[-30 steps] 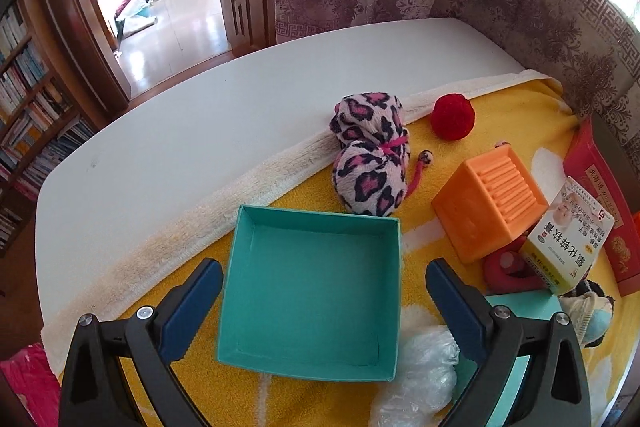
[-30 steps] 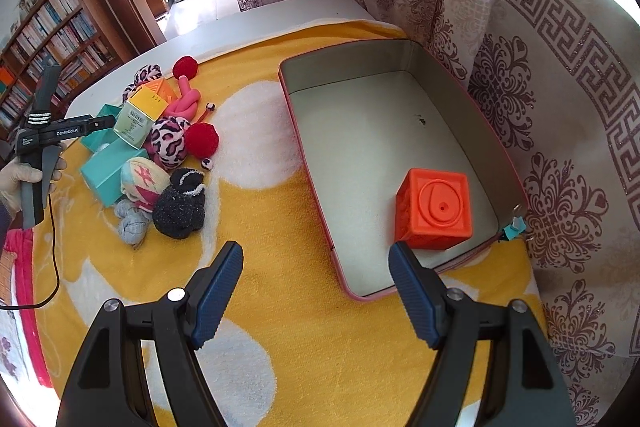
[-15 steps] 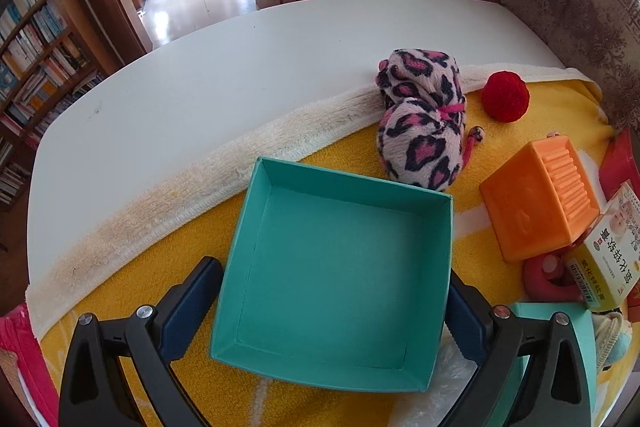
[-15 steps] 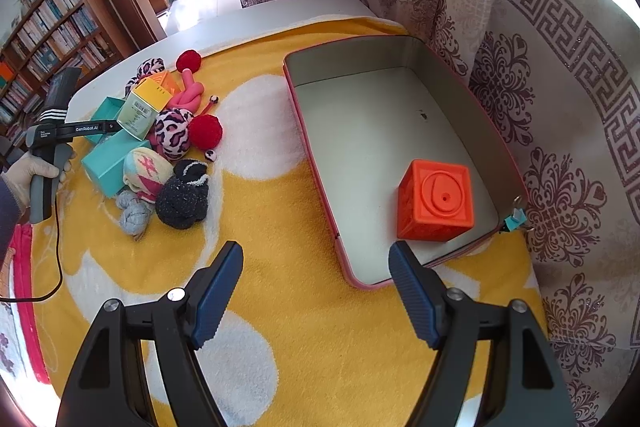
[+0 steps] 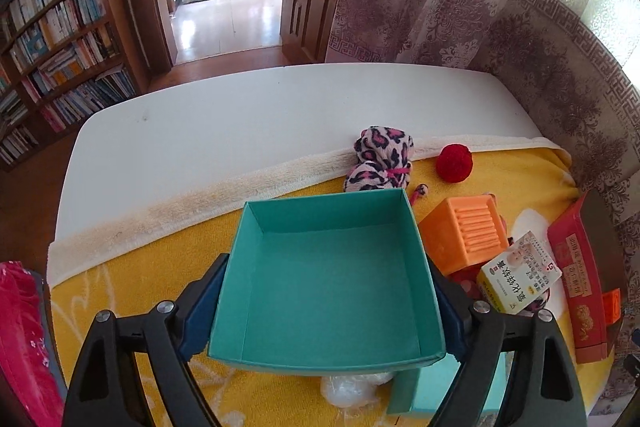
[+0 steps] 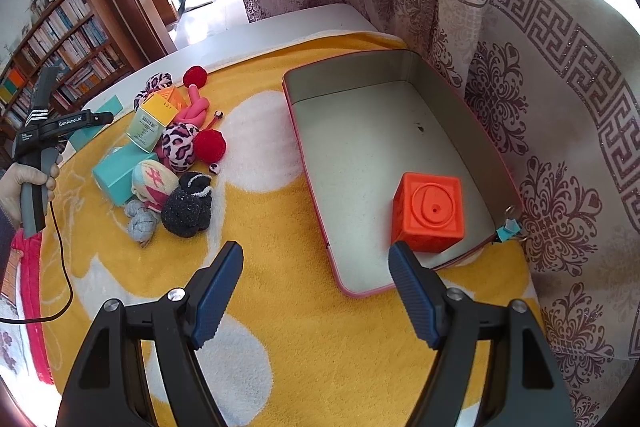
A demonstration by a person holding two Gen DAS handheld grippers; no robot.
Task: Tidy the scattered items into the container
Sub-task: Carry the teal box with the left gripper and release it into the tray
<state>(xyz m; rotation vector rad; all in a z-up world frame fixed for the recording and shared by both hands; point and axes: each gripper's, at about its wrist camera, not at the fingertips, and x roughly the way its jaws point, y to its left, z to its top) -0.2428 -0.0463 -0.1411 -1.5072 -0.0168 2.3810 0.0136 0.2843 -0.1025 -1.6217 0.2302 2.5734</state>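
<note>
The left gripper [image 5: 326, 303] has its jaws closing on a teal open-topped box [image 5: 332, 287], with the blue pads set against the box's two outer side walls and the box raised clear of the yellow blanket [image 5: 132, 267] below. The box is a shallow square of thin card, plain teal inside and out, with nothing in it; its open side faces the camera. Under its near edge sit a crumpled bit of clear plastic [image 5: 352, 389] and a second teal box [image 5: 424, 387]. Just to the right lie an orange ribbed block [image 5: 466, 233] and a small white and yellow medicine carton [image 5: 520, 273], and beyond the box a leopard-print plush [image 5: 382, 159] and a red pompom [image 5: 453, 163] near the blanket's cream border. The right gripper [image 6: 316, 287] hovers with its jaws wide and nothing between them, over the blanket beside the near corner of the container [image 6: 320, 187], a long metal tin with a pink rim and a pale grey inside. In its near right corner stands one orange-red cube [image 6: 430, 211]. The rest of the toys lie heaped well left of the tin.
</note>
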